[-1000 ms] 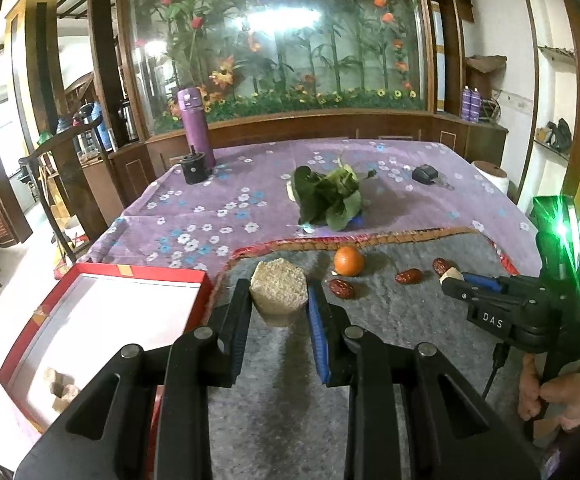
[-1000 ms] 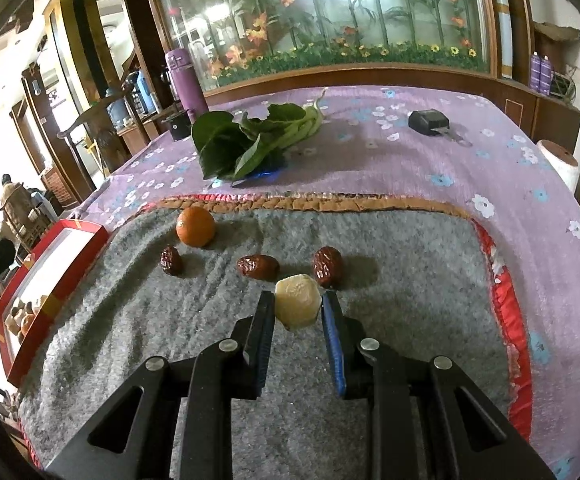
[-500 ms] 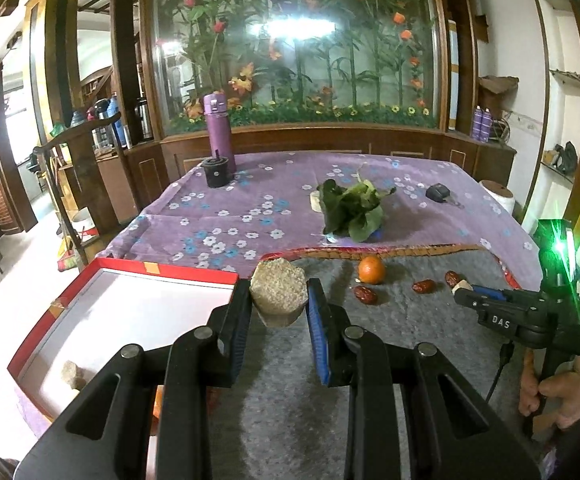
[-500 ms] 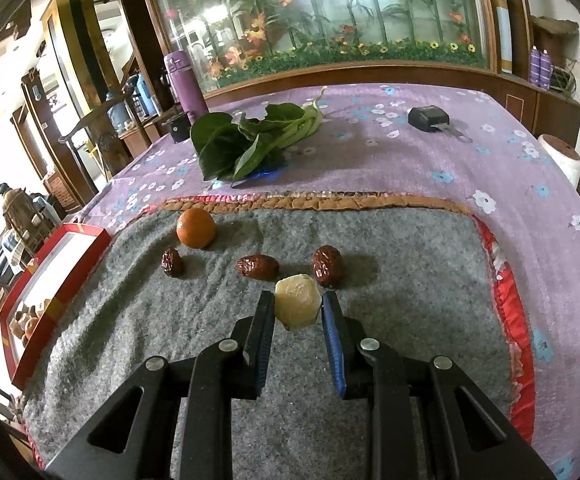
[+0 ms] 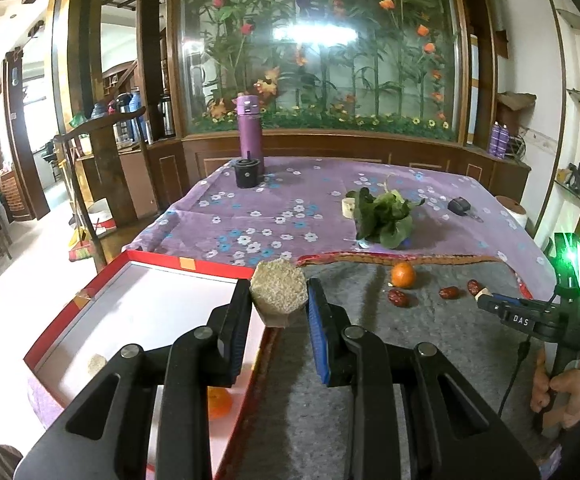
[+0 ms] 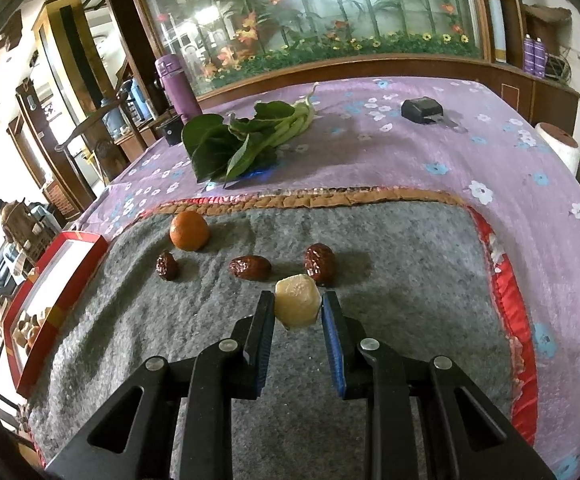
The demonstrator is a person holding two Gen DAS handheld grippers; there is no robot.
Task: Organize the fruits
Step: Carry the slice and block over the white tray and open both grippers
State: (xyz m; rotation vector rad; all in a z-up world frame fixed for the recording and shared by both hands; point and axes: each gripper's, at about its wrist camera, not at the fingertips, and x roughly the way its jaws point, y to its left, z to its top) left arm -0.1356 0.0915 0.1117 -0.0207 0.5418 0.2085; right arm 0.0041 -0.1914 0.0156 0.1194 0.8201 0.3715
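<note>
Orange (image 6: 189,230), dates (image 6: 250,267) on grey, perhaps felt, mat (image 6: 401,276)

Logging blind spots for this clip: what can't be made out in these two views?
- Left wrist: red box near corner, orange fruit there, partly hidden by left gripper.
- Right wrist: box contents too small, cut by its wall.
- Right wrist: pale chunk underside hidden; contact with mat unclear.
</note>
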